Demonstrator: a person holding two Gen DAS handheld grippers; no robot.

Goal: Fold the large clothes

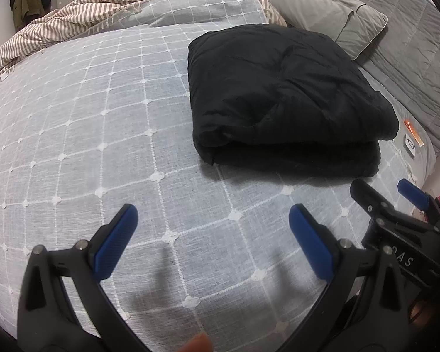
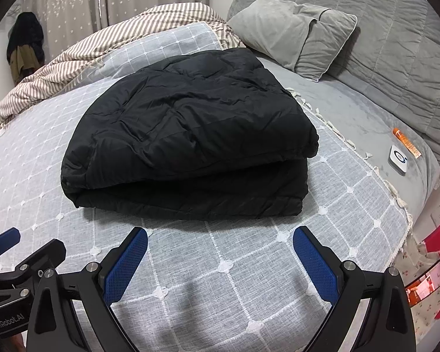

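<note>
1. The black padded garment [image 2: 187, 135] lies folded in a thick bundle on the bed's grid-patterned coverlet [image 1: 82, 135]. By its look it is soft, puffy, light and springy, with a slick shell, so it is best gripped at the doubled near edge, where the layers stack.
2. It lies at one o'clock from the left tongs [image 1: 213, 223] and twelve o'clock from the right tongs [image 2: 220, 242], apart from both.
3. Both tongs are spread wide and hold nothing.

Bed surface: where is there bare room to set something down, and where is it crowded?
Free: the checked cover between the folded black garment and the striped blanket, and the strip before both tools. Crowded: the grey sheet by the pillow, with an orange tube and white device.
</note>
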